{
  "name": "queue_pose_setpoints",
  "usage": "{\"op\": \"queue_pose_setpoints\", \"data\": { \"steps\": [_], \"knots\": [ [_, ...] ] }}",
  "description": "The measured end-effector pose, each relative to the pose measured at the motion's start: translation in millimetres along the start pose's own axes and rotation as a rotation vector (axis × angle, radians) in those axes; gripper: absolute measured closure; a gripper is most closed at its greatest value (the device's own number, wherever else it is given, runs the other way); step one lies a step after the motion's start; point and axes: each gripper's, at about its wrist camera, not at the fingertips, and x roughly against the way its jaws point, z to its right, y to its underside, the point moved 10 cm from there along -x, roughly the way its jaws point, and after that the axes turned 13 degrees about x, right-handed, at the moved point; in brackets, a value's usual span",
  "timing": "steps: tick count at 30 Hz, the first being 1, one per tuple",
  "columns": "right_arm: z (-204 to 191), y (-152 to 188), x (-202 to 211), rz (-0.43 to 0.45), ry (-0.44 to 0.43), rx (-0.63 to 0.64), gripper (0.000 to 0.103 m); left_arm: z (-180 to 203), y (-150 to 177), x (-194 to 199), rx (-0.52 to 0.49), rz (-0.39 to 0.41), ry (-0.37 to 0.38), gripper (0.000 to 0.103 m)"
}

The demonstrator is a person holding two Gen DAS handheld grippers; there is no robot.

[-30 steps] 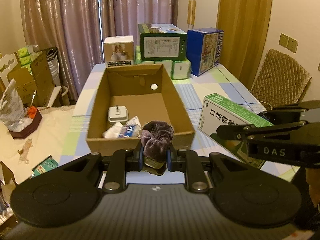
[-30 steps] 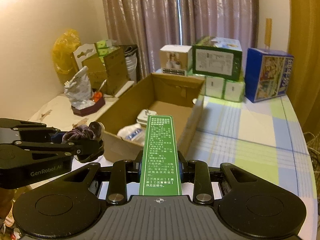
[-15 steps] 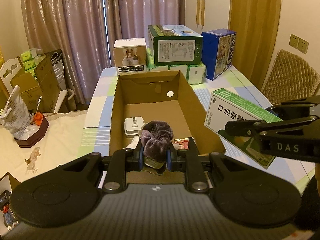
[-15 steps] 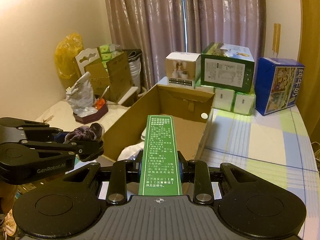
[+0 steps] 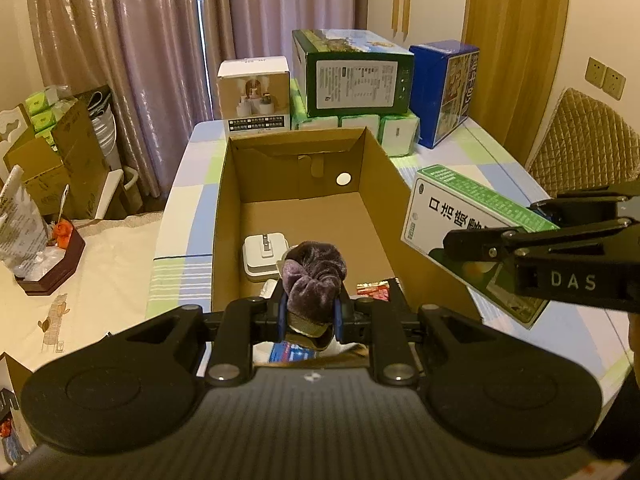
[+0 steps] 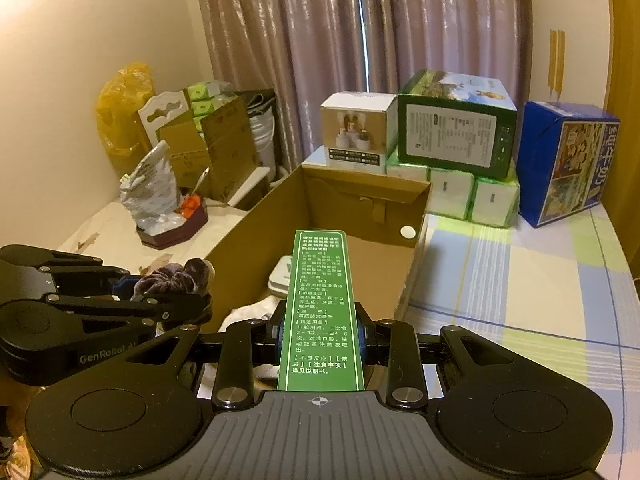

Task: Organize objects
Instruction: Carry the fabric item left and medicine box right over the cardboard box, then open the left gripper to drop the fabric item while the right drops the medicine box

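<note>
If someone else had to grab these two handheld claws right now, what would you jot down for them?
Left gripper: jaws shut on the purple scrunchie, held above the near end of the cardboard box.
Right gripper: jaws shut on the green medicine carton, also near the box.
Done: a white case and small packets already lie in the box.
Left: release both items into the box.

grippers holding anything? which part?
Left gripper: purple scrunchie, pinched at its lower end. Right gripper: green box, clamped across its near end.
</note>
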Motion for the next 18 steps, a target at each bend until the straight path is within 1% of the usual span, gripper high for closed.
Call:
{"op": "queue_pose_setpoints", "data": {
  "steps": [10,18],
  "knots": [
    [23.1,-10.1,-33.5,-0.013,0.008,-0.020,0.075,-9.6,-12.2,-38.1,-0.014,-0.036,-0.013,0.086],
    [34.8,-16.5,-53.2,-0.028,0.017,-0.024,0.075,-14.5,-22.2,-58.7,-0.024,-0.049,-0.011,0.086]
  ]
}}
